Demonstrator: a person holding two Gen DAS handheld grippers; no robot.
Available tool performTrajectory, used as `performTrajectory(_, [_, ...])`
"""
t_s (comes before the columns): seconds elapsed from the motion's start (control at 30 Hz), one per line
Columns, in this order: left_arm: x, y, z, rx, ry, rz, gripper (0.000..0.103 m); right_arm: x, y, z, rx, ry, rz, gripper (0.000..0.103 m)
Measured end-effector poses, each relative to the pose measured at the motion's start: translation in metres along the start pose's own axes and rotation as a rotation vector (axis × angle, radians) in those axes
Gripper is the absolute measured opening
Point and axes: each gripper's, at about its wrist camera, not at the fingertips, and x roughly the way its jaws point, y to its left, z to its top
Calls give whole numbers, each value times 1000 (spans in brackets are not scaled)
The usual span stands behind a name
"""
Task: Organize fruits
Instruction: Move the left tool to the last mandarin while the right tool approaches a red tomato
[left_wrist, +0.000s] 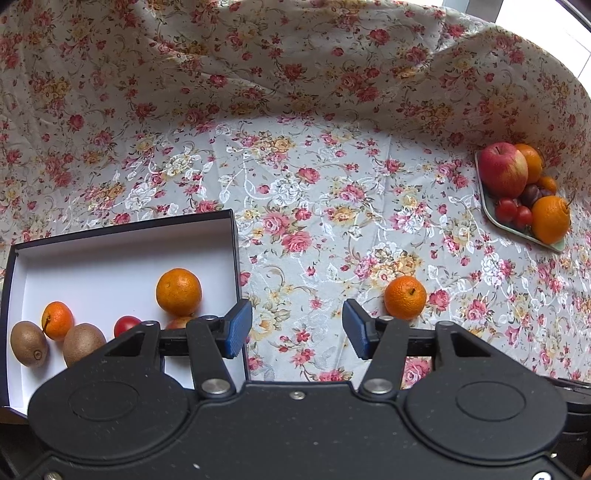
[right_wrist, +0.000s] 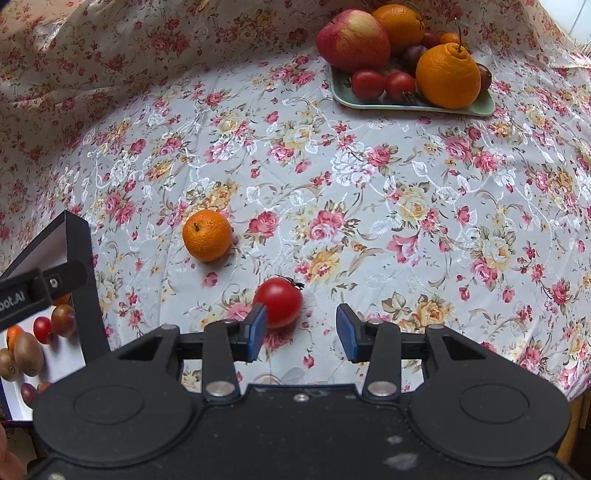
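One tomato (right_wrist: 279, 302) beside the right tool (right_wrist: 301, 328) escapes the left view.

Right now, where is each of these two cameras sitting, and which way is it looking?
Left wrist: rides the left gripper, looking forward and down over its open blue fingers at the floral cloth, the white box of fruit on the left and the plate far right.
Right wrist: rides the right gripper, open, facing the plate, with a tomato against its left finger; part of the other gripper shows at left.
Shared: the loose mandarin, box and plate.
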Motion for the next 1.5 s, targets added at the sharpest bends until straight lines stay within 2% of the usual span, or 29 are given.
performTrajectory(0.2, [2,23,10,-125,8,-45,60,7,-12,1,35,41,-41,44])
performTrajectory(0.37, [8,31,11,-209,48,-101,60,5,-18,3,80,19,-8,44])
performTrajectory(0.5, [8,22,9,-160,54,-89,60,4,-11,4,86,1,15,43])
performTrajectory(0.7, [4,14,6,-86,45,-69,60,13,10,3,26,-34,-4,43])
performTrajectory(0.93, [0,18,4,-57,37,-63,60,27,28,5,12,-14,7,43])
performTrajectory(1.07, [-2,24,2,-60,33,-71,60,44,40,0,-32,10,-57,43])
performTrajectory(1.23, [-7,33,0,-59,23,-83,60,48,56,-6,-129,-64,-123,47])
performTrajectory(1.33, [-9,40,0,-58,21,-83,60,50,55,-7,-92,-72,-137,54])
performTrajectory(1.43, [-10,48,-1,-71,19,-83,60,52,51,-6,-28,-79,-101,68])
performTrajectory(1.47, [-10,51,0,-78,18,-86,60,53,51,-5,-13,-81,-82,78])
performTrajectory(1.5, [-11,54,0,-86,18,-89,60,55,52,-5,-14,-80,-78,82])
